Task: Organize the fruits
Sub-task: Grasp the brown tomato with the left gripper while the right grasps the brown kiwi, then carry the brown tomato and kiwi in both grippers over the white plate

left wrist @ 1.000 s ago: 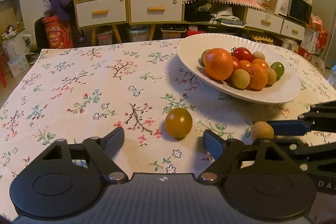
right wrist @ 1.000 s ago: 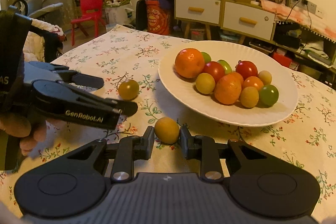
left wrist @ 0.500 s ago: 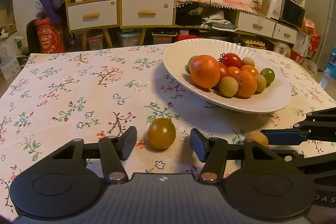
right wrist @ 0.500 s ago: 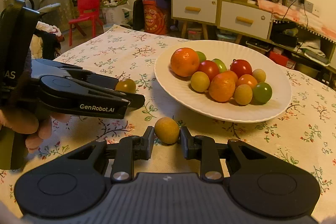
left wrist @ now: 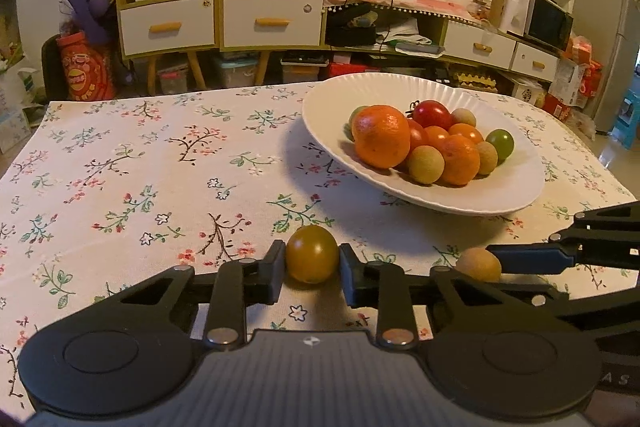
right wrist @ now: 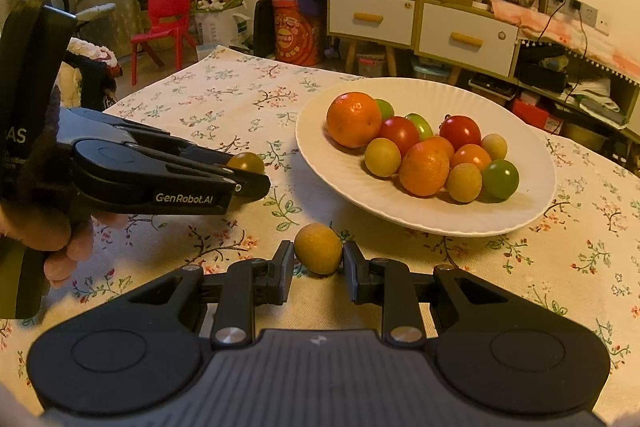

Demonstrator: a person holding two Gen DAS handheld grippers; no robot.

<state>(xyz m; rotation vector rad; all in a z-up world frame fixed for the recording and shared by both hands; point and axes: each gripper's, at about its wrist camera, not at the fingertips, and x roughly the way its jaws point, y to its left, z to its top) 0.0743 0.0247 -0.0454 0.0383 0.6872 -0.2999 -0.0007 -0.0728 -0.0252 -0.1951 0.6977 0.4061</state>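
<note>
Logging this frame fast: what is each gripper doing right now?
Left gripper: closing on the olive tomato.
Right gripper: shut on the tan fruit.

Left gripper [left wrist: 312,259] fingers [left wrist: 274,265] closing on olive tomato [left wrist: 311,253], on floral tablecloth [left wrist: 120,167] near white plate [left wrist: 500,195].

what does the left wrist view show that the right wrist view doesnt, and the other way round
Only the left wrist view: the microwave on the side cabinet.

Only the right wrist view: the red chair, and the person's hand gripping the left hand-held gripper, whose jaws are closing on the olive-brown tomato.

Both: the white plate of fruit, the floral tablecloth, and the right hand-held gripper shut on the tan longan.
</note>
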